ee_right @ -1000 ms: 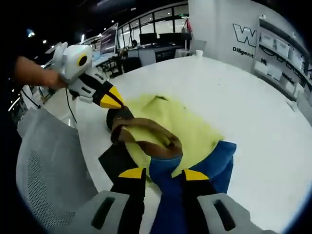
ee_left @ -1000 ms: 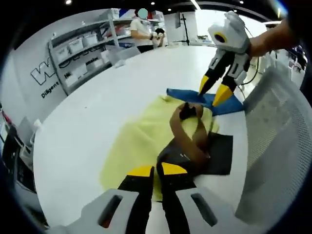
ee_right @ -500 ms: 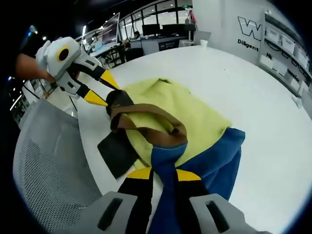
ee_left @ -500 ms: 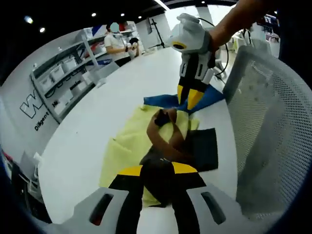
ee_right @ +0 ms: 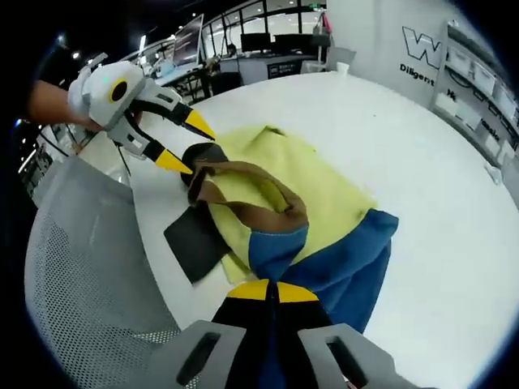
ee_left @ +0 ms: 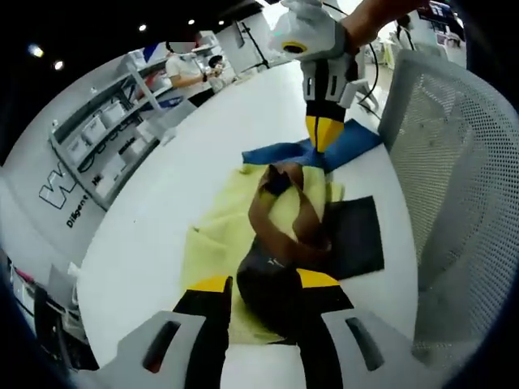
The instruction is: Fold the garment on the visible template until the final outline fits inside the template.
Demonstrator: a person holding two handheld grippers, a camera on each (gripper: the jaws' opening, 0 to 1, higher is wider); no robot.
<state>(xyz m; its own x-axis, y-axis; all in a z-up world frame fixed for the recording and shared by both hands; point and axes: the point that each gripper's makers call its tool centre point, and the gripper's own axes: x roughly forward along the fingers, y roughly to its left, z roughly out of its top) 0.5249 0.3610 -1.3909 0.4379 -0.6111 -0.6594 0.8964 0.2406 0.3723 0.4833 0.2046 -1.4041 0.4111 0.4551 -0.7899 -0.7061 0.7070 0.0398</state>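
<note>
Garment (ee_left: 280, 215) lengthwise between both grippers

A white mesh chair back (ee_left: 458, 170) stands at the edge of the white surface (ee_left: 174, 203). Beyond the surface, grey shelving (ee_left: 105, 134) holds white bins against a lettered wall (ee_right: 426, 50). Dark monitors (ee_right: 268, 40) line a far desk.

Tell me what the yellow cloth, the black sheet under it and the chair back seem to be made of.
Yellow cloth: soft woven or knit fabric, matte; it creases and drapes flat. Black sheet: looks like a thin stiff board or mat, matte, with straight edges and square corners; exact material unclear. Chair back: pale grey mesh, probably synthetic, given the regular pattern of fine holes.
</note>
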